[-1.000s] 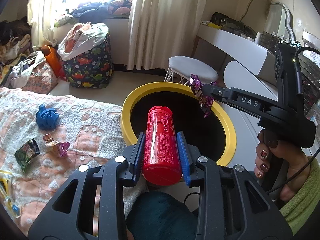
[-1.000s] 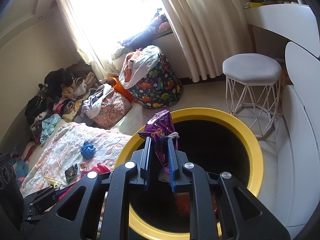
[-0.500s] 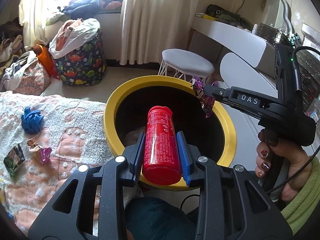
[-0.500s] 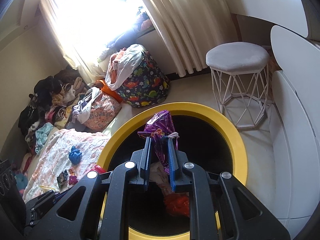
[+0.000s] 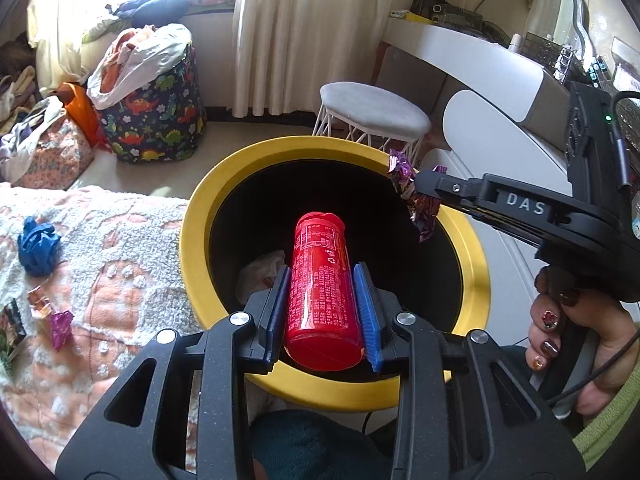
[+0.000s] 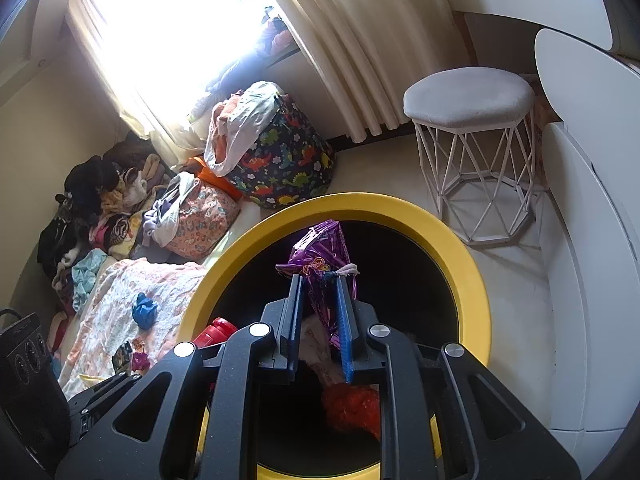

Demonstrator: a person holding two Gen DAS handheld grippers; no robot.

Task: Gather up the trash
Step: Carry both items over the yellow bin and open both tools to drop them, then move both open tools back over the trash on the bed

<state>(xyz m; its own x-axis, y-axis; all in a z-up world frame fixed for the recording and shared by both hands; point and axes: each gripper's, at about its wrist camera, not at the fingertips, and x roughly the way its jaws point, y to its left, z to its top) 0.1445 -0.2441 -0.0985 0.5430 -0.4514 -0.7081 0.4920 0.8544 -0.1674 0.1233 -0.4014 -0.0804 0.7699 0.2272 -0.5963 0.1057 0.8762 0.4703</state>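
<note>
Glossy red plastic bottle [image 5: 322, 280] clamped in left gripper [image 5: 323, 300], crinkled purple foil wrapper [image 6: 322, 258] pinched by near-closed right gripper [image 6: 318, 312], both angled down over round yellow-rimmed bin [image 5: 192, 216], wrapper toward its two o'clock rim.

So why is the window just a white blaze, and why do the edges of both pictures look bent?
Right wrist view: the sunlit window is overexposed, detail lost. Both views: fisheye lenses curve the pale pleated curtains and darken the corners. Left wrist view: the red plastic bottle carries a glossy highlight; the yellow-rimmed black bin interior is deep shadow.
</note>
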